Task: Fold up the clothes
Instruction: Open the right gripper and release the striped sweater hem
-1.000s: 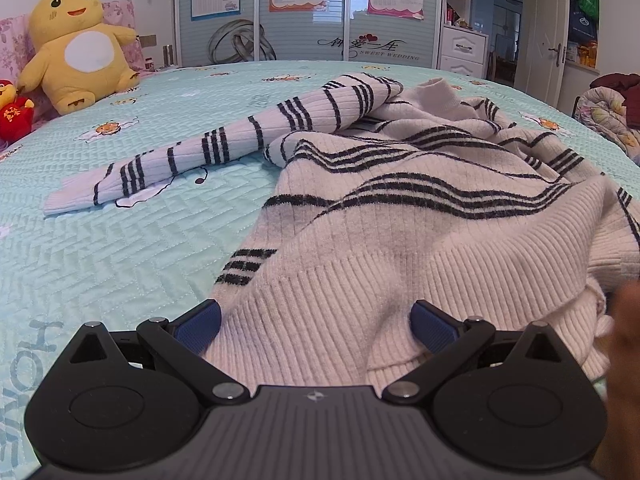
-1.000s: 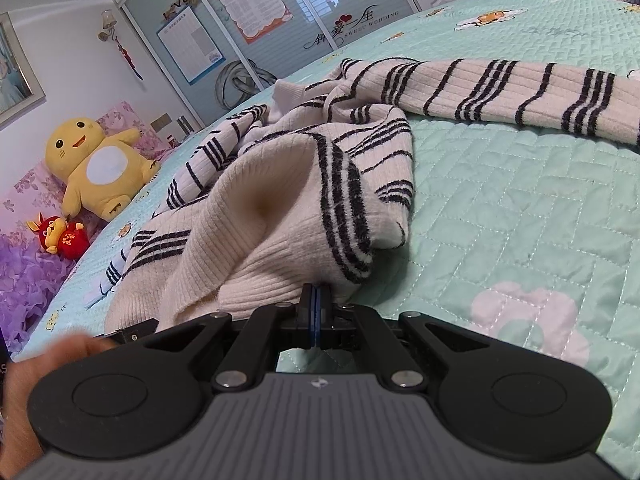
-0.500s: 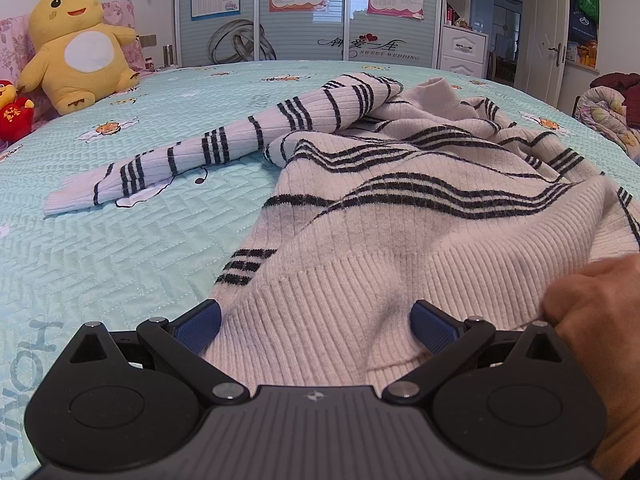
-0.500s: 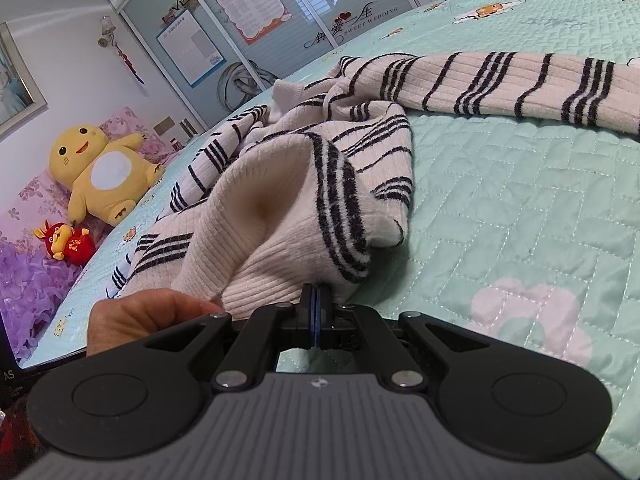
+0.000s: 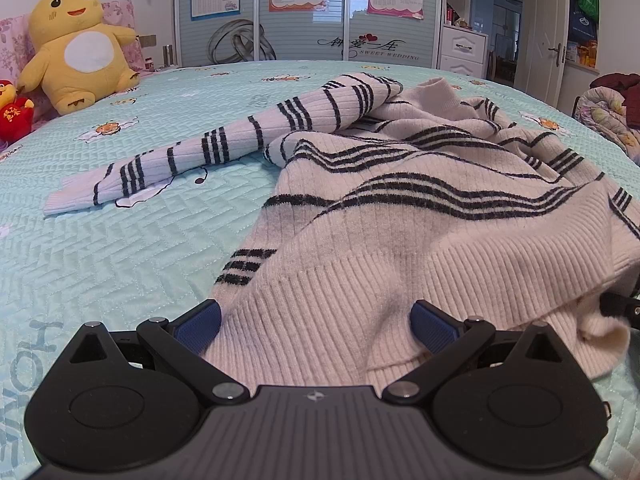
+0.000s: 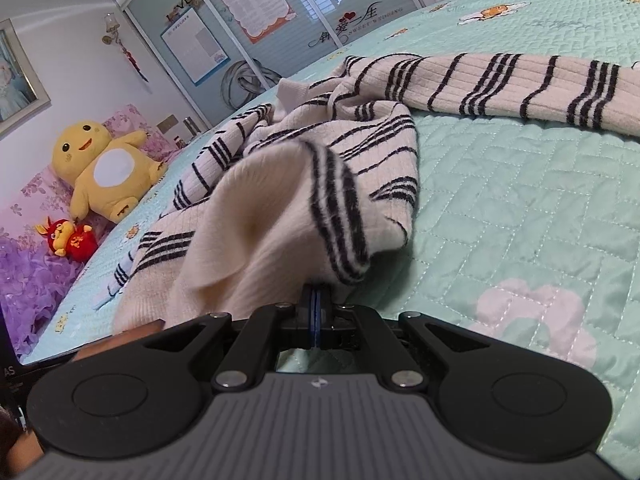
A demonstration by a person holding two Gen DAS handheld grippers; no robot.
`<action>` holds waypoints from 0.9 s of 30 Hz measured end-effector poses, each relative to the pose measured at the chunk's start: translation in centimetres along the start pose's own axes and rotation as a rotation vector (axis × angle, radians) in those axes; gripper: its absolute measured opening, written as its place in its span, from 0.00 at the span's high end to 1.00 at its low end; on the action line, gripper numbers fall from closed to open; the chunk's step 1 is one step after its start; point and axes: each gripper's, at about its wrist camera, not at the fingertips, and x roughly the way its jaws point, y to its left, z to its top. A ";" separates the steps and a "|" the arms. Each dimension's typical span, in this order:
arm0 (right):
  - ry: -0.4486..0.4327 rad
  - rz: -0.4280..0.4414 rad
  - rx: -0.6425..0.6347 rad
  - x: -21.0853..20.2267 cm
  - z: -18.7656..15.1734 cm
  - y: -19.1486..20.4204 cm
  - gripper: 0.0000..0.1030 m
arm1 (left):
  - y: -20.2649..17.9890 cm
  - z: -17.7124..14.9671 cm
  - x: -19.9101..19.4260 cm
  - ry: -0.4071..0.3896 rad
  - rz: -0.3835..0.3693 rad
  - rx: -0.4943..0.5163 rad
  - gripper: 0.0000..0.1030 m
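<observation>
Right gripper clamped shut on cream, black-striped ribbed knit sweater; left gripper wide open, sweater hem between pads.

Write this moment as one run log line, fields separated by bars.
left gripper: open, sweater hem between pads | right gripper: shut on sweater hem | bed: sweater unfolded

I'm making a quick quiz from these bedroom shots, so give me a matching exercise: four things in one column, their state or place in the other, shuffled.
Column one:
1. left gripper
2. right gripper
3. yellow plush toy
4. sweater sleeve

Column two:
A. stretched flat across the quilt
B. jaws shut on the sweater hem
C. sitting at the head of the bed
D. jaws wide apart, hem lying between them

Pairs: 1-D, 2-B, 3-C, 4-A
</observation>
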 end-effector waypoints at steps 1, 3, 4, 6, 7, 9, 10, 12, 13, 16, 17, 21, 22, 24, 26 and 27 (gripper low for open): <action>-0.001 -0.004 -0.005 0.0 0.0 0.1 1.00 | 0.0 0.0 0.0 0.000 0.000 0.000 0.00; -0.005 -0.017 -0.024 -0.1 -0.1 0.5 1.00 | 0.0 0.0 0.0 -0.001 0.000 0.000 0.00; -0.008 -0.025 -0.035 -0.1 -0.1 0.7 1.00 | 0.0 0.0 0.0 -0.001 -0.001 -0.001 0.00; -0.010 -0.041 -0.054 -0.4 -0.2 1.3 1.00 | 0.0 -0.1 0.0 -0.001 -0.001 -0.001 0.00; -0.010 -0.049 -0.063 -0.6 -0.3 1.6 0.98 | 0.0 -0.1 0.0 -0.001 -0.002 -0.001 0.00; -0.011 -0.065 -0.081 -1.1 -0.4 2.2 0.94 | 0.0 -0.1 0.0 -0.001 -0.002 -0.001 0.00; -0.012 -0.073 -0.090 -1.3 -0.5 2.5 0.84 | 0.0 -0.1 0.0 -0.001 -0.002 -0.002 0.00; -0.014 -0.066 -0.109 -2.1 -1.1 3.8 0.59 | 0.0 -0.1 -0.1 -0.001 -0.002 -0.002 0.00; -0.010 -0.056 -0.131 -2.4 -1.4 4.6 0.51 | 0.0 -0.1 -0.1 -0.001 -0.002 -0.002 0.00; 0.031 -0.018 -0.225 -3.2 -2.7 7.3 0.51 | 0.0 -0.1 0.0 -0.001 -0.002 -0.002 0.00; 0.047 -0.008 -0.229 -3.5 -3.2 7.8 0.48 | 0.0 -0.1 0.0 -0.001 -0.002 -0.002 0.00; 0.106 -0.022 -0.216 -3.7 -4.9 9.2 0.45 | 0.0 -0.1 0.0 -0.001 -0.002 -0.002 0.00; 0.107 -0.039 -0.236 -3.7 -5.1 9.7 0.45 | 0.0 -0.1 0.0 -0.001 -0.002 -0.002 0.00; 0.110 -0.066 -0.267 -3.9 -5.5 10.6 0.45 | 0.0 0.0 0.0 -0.001 -0.002 -0.002 0.00; 0.117 -0.070 -0.257 -4.3 -5.6 11.0 0.45 | 0.0 0.0 0.0 -0.001 -0.002 -0.002 0.00; 0.121 -0.075 -0.256 -4.5 -5.6 11.1 0.45 | 0.0 0.0 0.0 -0.001 -0.002 -0.002 0.00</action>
